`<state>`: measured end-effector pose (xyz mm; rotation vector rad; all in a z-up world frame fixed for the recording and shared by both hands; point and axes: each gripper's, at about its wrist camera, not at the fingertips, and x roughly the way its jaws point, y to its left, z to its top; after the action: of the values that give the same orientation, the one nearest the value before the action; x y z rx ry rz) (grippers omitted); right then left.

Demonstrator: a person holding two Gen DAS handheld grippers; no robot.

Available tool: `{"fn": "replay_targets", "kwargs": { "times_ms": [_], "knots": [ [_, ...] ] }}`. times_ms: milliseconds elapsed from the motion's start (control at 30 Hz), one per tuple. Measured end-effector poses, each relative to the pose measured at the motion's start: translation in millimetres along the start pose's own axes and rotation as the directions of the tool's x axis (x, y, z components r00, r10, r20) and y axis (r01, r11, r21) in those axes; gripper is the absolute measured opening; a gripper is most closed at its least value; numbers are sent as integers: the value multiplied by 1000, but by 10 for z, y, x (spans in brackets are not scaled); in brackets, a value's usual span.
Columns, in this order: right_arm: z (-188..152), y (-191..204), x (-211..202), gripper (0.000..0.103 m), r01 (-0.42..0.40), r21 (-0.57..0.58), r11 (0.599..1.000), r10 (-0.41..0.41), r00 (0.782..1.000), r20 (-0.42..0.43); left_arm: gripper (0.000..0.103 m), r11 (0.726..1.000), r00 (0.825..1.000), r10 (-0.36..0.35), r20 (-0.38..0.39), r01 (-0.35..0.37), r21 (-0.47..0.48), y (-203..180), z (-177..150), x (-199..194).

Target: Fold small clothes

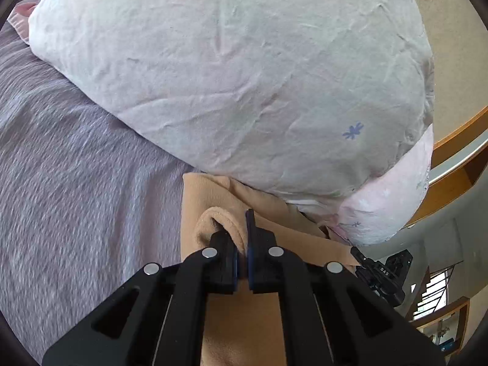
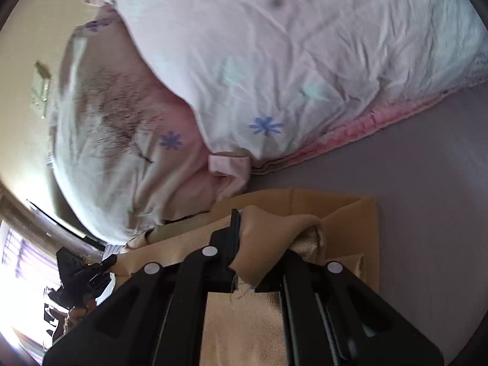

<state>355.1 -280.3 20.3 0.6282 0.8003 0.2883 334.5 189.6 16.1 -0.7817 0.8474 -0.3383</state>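
A small tan garment (image 1: 213, 201) lies on the purple bedspread (image 1: 76, 167), its far edge against a big pale pillow (image 1: 228, 76). My left gripper (image 1: 242, 235) is shut on a raised fold of the tan garment. In the right wrist view my right gripper (image 2: 259, 238) is shut on another bunched fold of the same tan garment (image 2: 350, 213), which drapes over its right finger. The other gripper shows at the right edge of the left wrist view (image 1: 381, 271) and at the left edge of the right wrist view (image 2: 88, 274).
The pale flowered pillow (image 2: 289, 61) with a pink trim (image 2: 350, 134) fills the far side, close to both grippers. The purple bedspread (image 2: 427, 198) spreads outward. A wooden bed frame (image 1: 457, 140) and a window (image 2: 24, 259) lie beyond.
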Motion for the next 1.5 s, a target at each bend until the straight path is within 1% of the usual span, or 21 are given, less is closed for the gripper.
{"fn": "replay_targets", "kwargs": {
  "times_ms": [67, 100, 133, 200, 267, 300, 333, 500, 567, 633, 767, 867, 933, 1000, 1067, 1100, 1133, 1167, 1233, 1367, 1500],
  "knots": [
    [18, -94, 93, 7, 45, 59, 997, -44, 999, -14, 3, 1000, 1000, -27, -5, 27, -15, 11, 68, 26],
    [27, -108, 110, 18, 65, 75, 995, -64, 998, -17, 3, 999, 999, -34, 2, 34, -23, 2, 90, 29],
    [38, -110, 67, 47, 115, 86, 990, -116, 993, 5, 4, 998, 998, -57, 10, 58, -29, -7, 134, -6],
    [33, -77, -117, 73, 163, 86, 983, -171, 982, 86, 15, 995, 995, -94, 25, 95, -34, -18, 180, -117],
    [-28, 6, -376, 73, 181, 46, 982, -186, 969, 164, 82, 996, 992, -92, 85, 93, -12, -62, 180, -336],
    [-75, 40, -475, 67, 181, 20, 983, -181, 968, 173, 93, 998, 989, -65, 130, 64, 7, -90, 156, -489],
    [-142, 68, -571, 61, 187, -5, 982, -184, 967, 175, 94, 998, 988, -60, 145, 56, 27, -99, 119, -616],
    [-525, 17, -692, 33, 199, -86, 976, -193, 978, 74, 94, 998, 1000, 9, 10, -10, 56, -15, -179, -750],
    [-617, 42, -599, 29, 210, -122, 970, -208, 978, 33, 92, 997, 999, 34, -33, -31, 68, 29, -339, -761],
    [-692, 44, -538, 7, 237, -163, 958, -237, 971, 22, 92, 997, 997, 42, -62, -38, 68, 73, -446, -766],
    [-752, -37, -689, 7, 204, -84, 975, -197, 977, 80, 92, 997, 991, 52, -119, -44, 70, 122, -598, -687],
    [-752, -77, -729, 18, 183, -80, 980, -176, 980, 90, 91, 996, 985, 54, -165, -41, 80, 33, -687, -560],
    [-766, -105, -799, 54, 165, -56, 985, -157, 980, 123, 90, 996, 980, 55, -189, -41, 79, -14, -740, -467],
    [-760, -148, -864, 63, 117, -24, 993, -111, 978, 174, 84, 997, 984, 59, -167, -48, 67, -53, -768, -417],
    [-734, -182, -950, 64, 86, -8, 996, -83, 974, 209, 35, 999, 982, 50, -181, -52, -7, 5, -801, -318],
    [-731, -211, -987, 64, 75, 0, 997, -73, 972, 221, 26, 997, 983, 37, -181, -49, -62, 59, -807, -283],
    [-732, -235, -1009, 64, 64, 8, 998, -64, 971, 229, 22, 994, 985, 5, -175, -24, -107, 92, -804, -279],
    [-734, -266, -1033, 64, 49, 17, 999, -52, 971, 235, 20, 995, 987, 5, -162, -21, -96, 42, -794, -296],
    [-726, -315, -1103, 64, 28, 37, 999, -36, 966, 257, 19, 1000, 991, 6, -133, -10, -29, -199, -769, -375],
    [-691, -370, -1205, 64, 13, 56, 998, -30, 949, 313, 19, 989, 989, -68, -130, 84, 120, -995, -699, -378],
    [-665, -503, -1292, 64, -10, 98, 995, -23, 941, 338, 19, 932, 960, -148, -238, 216, 292, -1985, -910, 46]
  ]
}}
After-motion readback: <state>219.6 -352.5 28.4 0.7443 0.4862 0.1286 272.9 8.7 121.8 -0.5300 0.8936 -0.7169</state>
